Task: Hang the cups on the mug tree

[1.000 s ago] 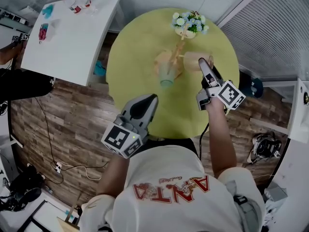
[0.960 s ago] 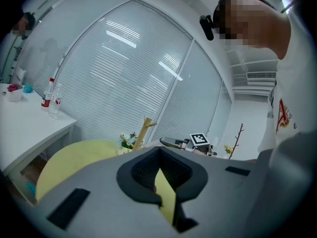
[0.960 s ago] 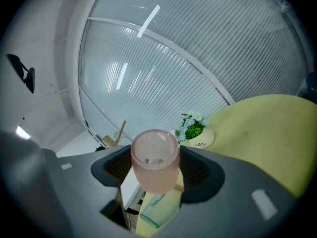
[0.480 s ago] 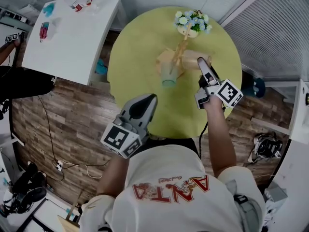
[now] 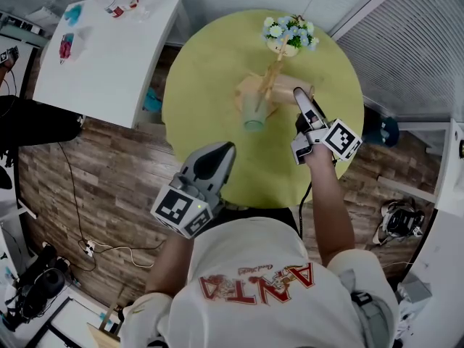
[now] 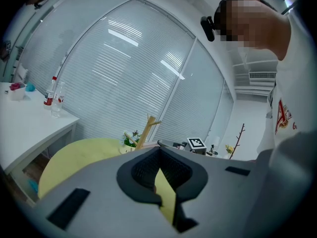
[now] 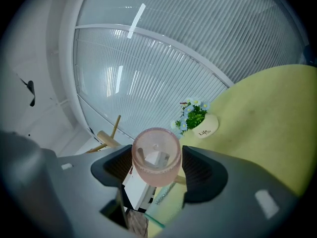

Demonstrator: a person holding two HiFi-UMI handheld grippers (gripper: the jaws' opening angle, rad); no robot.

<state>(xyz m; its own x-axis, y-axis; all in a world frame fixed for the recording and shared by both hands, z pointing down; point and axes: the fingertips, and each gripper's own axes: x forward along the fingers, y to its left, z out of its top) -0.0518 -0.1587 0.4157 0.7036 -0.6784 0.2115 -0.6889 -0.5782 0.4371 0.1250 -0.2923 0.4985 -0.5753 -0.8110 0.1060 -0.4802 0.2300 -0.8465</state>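
A wooden mug tree (image 5: 265, 87) stands at the middle of the round yellow table (image 5: 210, 71). A green cup (image 5: 254, 113) hangs on its near side. My right gripper (image 5: 300, 98) is just right of the tree, shut on a pink translucent cup (image 7: 155, 156). The cup's mouth faces the camera and both pads press its sides. In the head view the pink cup (image 5: 288, 93) is mostly hidden by the jaws. My left gripper (image 5: 225, 149) rests over the table's near edge, shut and empty, well short of the tree (image 6: 146, 129).
A small pot of flowers (image 5: 288, 36) stands behind the tree at the table's far side. A white rectangular table (image 5: 109, 49) with bottles (image 5: 119, 4) is at the left. Window blinds surround the far side. Cables lie on the wood floor (image 5: 87, 187).
My right gripper has edged slightly toward the mug tree with the pink cup and rolled a little. The left gripper has stayed still.
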